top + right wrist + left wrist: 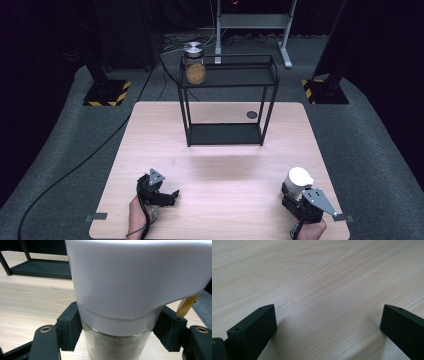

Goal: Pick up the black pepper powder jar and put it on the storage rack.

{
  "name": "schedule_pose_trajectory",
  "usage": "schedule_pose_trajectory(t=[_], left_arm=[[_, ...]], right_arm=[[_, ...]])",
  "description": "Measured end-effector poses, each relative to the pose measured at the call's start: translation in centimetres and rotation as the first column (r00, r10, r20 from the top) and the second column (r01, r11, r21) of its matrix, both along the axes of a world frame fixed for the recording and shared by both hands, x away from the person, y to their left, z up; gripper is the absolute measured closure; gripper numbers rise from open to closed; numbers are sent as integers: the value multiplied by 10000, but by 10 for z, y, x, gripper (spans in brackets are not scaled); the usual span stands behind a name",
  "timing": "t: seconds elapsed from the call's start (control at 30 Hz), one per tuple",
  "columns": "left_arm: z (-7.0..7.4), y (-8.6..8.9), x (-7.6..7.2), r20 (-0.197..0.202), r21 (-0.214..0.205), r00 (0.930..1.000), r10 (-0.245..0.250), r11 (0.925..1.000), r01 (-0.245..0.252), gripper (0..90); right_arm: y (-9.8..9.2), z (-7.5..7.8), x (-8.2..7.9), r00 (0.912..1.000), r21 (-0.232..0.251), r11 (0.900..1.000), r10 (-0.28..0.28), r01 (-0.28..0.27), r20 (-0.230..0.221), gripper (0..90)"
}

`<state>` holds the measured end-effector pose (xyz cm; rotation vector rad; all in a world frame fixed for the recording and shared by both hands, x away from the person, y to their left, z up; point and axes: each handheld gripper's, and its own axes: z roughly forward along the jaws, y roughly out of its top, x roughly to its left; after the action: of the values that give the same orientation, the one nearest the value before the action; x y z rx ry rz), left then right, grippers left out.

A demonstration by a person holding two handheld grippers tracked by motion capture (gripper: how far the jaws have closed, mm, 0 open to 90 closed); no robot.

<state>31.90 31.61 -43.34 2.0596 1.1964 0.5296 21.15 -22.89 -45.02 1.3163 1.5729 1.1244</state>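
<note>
right gripper point(295, 192): near right corner of the table, held by the person's right hand point(311, 231); jaws pinched on the white-capped jar point(298, 180), one pad on each side of the glass body just under the cap; grey three-cornered plate on top
white-capped jar: upright between the right jaws near the table's near right edge; broad white cap with a spout-like lip; pale grainy fill visible through the glass in the right gripper view point(117, 345)
left gripper point(172, 195): near left part of the table, held by the person's left hand point(137, 215); jaws spread wide, nothing between them; bare wood under the jaws in the left gripper view
table point(215, 165): light wood top; small dark round disc point(252, 114) toward the far right
shelf rack point(227, 100): black metal frame, two tiers, standing at the far middle of the table; well apart from both grippers
metal-lidded jar point(195, 62): on the rack's upper tier, left end; upright; brown contents in its lower part
</note>
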Motion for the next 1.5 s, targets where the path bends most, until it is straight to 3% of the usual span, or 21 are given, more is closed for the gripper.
schedule_pose_trajectory(t=[0.63,0.77,1.13,1.5], left_arm=[[0,0,0,-10,-4,10000,15,10000,-15,4],[0,0,0,-12,-16,10000,33,10000,-33,3],[0,0,0,-19,-16,10000,41,10000,-41,3],[0,0,0,-23,-19,10000,37,10000,-37,3]], right_arm=[[-5,40,0,9982,-109,9990,440,-436,409,293],[-6,52,4,9979,-215,9981,580,-573,302,293],[-5,78,9,9933,-460,9949,924,-893,694,293],[-4,108,24,9880,-751,9882,1384,-1332,681,293]])
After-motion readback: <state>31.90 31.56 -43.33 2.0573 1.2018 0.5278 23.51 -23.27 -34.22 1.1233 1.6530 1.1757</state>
